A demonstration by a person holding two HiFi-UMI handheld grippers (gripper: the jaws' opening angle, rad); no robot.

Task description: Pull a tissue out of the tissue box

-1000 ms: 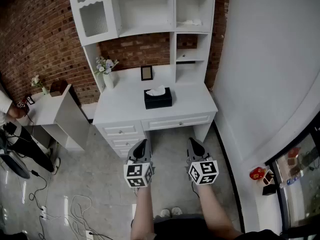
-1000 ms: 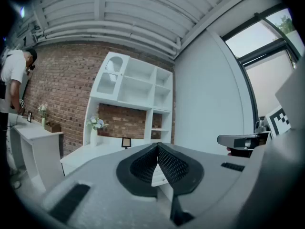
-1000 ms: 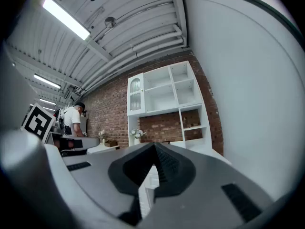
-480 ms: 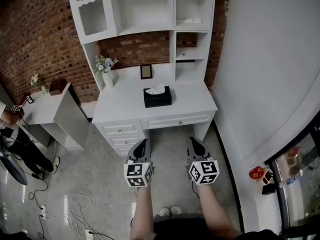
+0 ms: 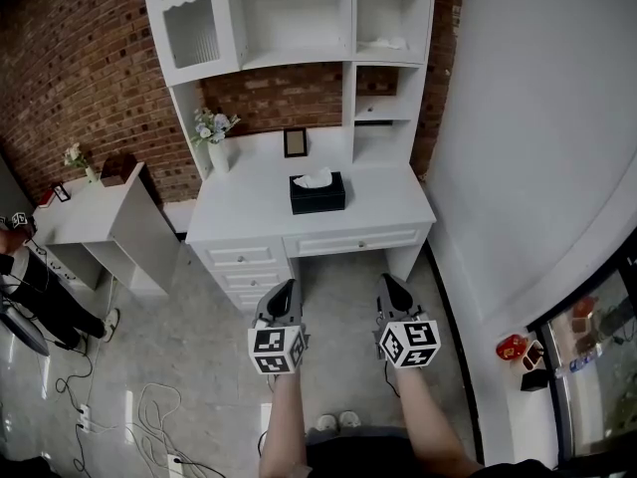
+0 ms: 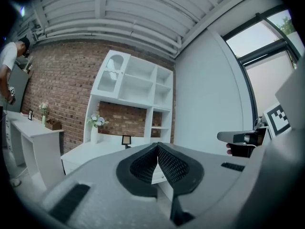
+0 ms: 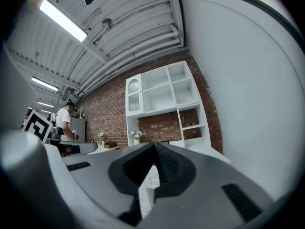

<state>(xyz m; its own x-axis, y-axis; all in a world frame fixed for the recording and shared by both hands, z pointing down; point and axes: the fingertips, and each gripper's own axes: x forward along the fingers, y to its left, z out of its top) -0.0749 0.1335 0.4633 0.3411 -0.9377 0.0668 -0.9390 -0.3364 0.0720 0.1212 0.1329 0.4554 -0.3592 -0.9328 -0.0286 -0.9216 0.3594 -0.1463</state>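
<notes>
Grippers at rest in front of a white desk (image 5: 249, 212), head view and both gripper views. The left gripper (image 5: 287, 285) and the right gripper (image 5: 387, 279) are being held side by side over the floor, each pointing level toward the desk and each carrying its marker cube at the rear. In the left gripper view the jaws are meeting at their tips, the ribbed pads (image 6: 174, 166) are closing off the space between them, and nothing is sitting there; only a sliver of the desk front is showing through the slot below the tips. In the right gripper view the jaws are likewise lying together at the tips and are gripping nothing. Neither tool is touching any object.

The black tissue box (image 5: 318, 195) is sitting on the desk top, ahead of both grippers and well apart from them, roughly between the lines along which they are pointing and closer to the left one's line. A white tissue (image 5: 313, 179) is standing up out of its top opening. Beyond the box, a small picture frame (image 5: 295, 142) is leaning at the back of the desk, and a vase of flowers (image 5: 217, 147) is standing farther off to the left gripper's side.
</notes>
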